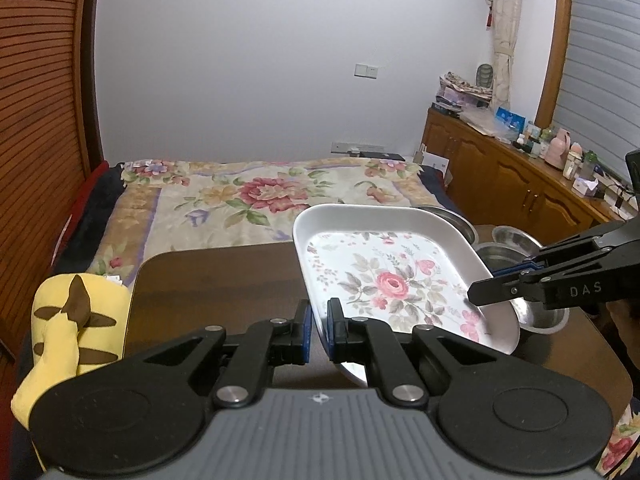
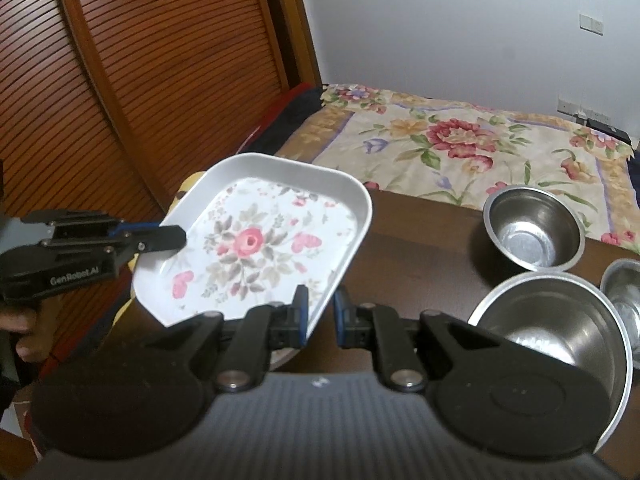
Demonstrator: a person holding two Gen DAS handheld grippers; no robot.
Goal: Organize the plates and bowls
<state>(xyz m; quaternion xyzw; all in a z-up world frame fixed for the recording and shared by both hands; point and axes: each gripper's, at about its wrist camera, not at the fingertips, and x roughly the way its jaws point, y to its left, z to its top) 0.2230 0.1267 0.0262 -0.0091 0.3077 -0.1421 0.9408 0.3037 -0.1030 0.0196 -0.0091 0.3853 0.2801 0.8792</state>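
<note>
A white rectangular plate with a pink rose pattern (image 1: pixel 392 276) is held tilted above the dark wooden table (image 1: pixel 224 280). My left gripper (image 1: pixel 319 328) is shut on its near rim. My right gripper (image 2: pixel 321 316) is shut on the opposite rim of the plate (image 2: pixel 256 240); it shows in the left wrist view (image 1: pixel 486 294) at the plate's right edge. The left gripper shows in the right wrist view (image 2: pixel 176 236) at the plate's left edge. Steel bowls stand on the table: a small one (image 2: pixel 532 228), a large one (image 2: pixel 556 320), and another small one (image 2: pixel 622 292).
A bed with a floral blanket (image 1: pixel 260 196) lies beyond the table. A yellow and brown plush toy (image 1: pixel 76 320) sits left of the table. A wooden cabinet (image 1: pixel 512 184) with bottles stands at right. A slatted wooden door (image 2: pixel 140 72) is at left.
</note>
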